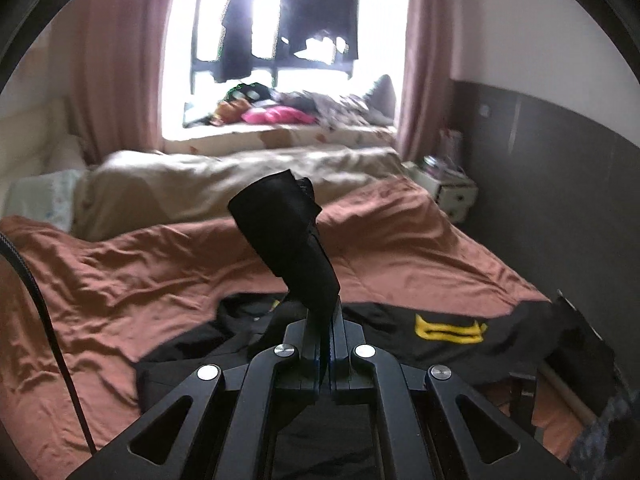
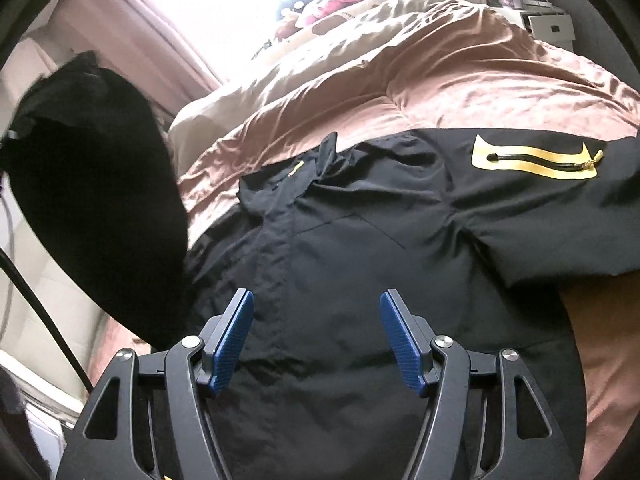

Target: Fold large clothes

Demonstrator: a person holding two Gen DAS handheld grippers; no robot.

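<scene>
Nearest in the right wrist view, the right gripper [image 2: 316, 338] is held with its jaws well apart over the black jacket [image 2: 360, 240]; nothing is pinched between the blue pads [image 2: 234, 344]. The jacket is spread front-up on the near part of the bed, its zip placket [image 2: 276, 248] running away from the gripper toward the collar [image 2: 320, 156]. A yellow-trimmed pocket zip [image 2: 536, 160] is seen on the far right part of the garment.

In the left wrist view, the left gripper [image 1: 324, 344] is clamped shut on a black sleeve [image 1: 288, 236] of the jacket, which is lifted clear of the bed and stands up beyond the fingertips, tilted left. The same raised sleeve is seen as a dark mass at the left of the right wrist view.

Beyond the jacket's far edge, open rust-brown bedsheet [image 1: 160, 264] is left free, wrinkled. Farther off, a beige duvet [image 1: 224, 184] is bunched across the bed. At the right edge a white nightstand [image 1: 448, 188] is set against a dark wall panel [image 1: 560, 184]. Farthest, a bright window [image 1: 280, 40] is framed by pink curtains [image 1: 116, 68], with dark clothes hung across it.
</scene>
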